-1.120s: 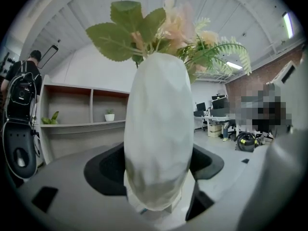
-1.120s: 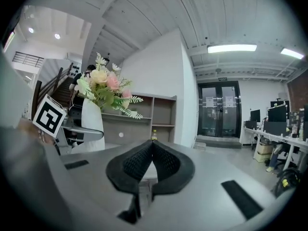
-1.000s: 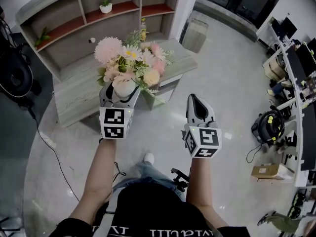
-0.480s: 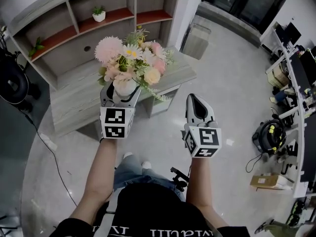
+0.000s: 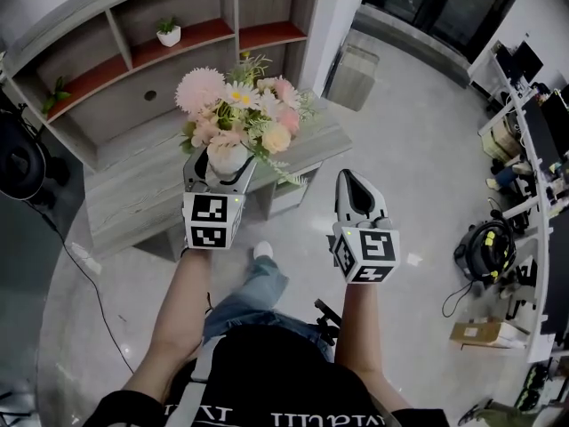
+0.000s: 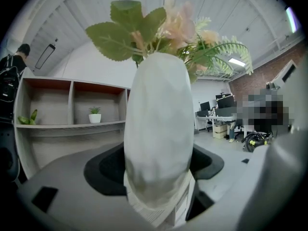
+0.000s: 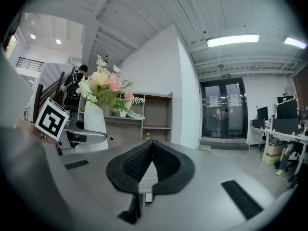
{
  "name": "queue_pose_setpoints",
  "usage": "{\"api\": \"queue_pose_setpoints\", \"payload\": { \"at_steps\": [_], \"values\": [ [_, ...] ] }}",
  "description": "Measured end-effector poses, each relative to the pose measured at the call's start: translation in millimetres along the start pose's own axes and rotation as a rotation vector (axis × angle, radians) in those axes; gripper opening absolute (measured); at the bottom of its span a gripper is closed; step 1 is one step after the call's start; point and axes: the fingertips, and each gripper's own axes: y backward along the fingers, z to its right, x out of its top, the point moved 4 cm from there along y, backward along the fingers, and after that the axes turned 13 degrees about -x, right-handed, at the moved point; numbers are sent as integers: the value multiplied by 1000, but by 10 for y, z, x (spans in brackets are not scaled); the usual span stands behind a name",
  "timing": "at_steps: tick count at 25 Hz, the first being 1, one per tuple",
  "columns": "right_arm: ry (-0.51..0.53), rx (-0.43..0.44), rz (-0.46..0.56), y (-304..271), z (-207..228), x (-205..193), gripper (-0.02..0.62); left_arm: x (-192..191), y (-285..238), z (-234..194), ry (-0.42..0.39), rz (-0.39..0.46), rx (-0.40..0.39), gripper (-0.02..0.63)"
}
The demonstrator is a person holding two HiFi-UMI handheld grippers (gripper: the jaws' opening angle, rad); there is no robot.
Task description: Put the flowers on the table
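Flowers (image 5: pixel 238 114) in left claw (image 5: pixel 220 164), nearer table (image 5: pixel 133 198).

Grey left claw (image 5: pixel 220 167), right claw (image 5: pixel 349 178) — black tee (image 5: pixel 267 390), jeans (image 5: pixel 253 296).

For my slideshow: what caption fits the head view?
Left gripper holds a white vase of flowers near the table; right gripper shut, empty.

I had the left gripper (image 5: pixel 219 174) pointing forward, its jaws wide and pressed on the white vase (image 5: pixel 228 156). The right gripper (image 5: pixel 349 179) sat level beside it, jaws closed together, holding nothing. My left arm (image 5: pixel 178 301) and right arm (image 5: pixel 357 327) reached out side by side.
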Motion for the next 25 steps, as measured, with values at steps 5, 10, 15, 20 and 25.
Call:
{"api": "queue_pose_setpoints", "payload": {
  "at_steps": [5, 10, 15, 20, 25],
  "values": [
    [32, 25, -8, -385, 152, -18, 15, -11, -423, -109, 17, 0, 10, 373],
    [53, 28, -7, -897, 323, -35, 15, -32, -937, -308, 22, 12, 13, 373],
    [60, 37, -4, -1461, 533, 169, 15, 161, -1487, -489, 17, 7, 7, 373],
    [73, 64, -16, -1912, 541, 246, 15, 223, -1861, -697, 15, 4, 4, 373],
    [85, 87, -28, -2196, 639, 313, 15, 296, -2189, -712, 18, -2, -14, 373]
  ]
}}
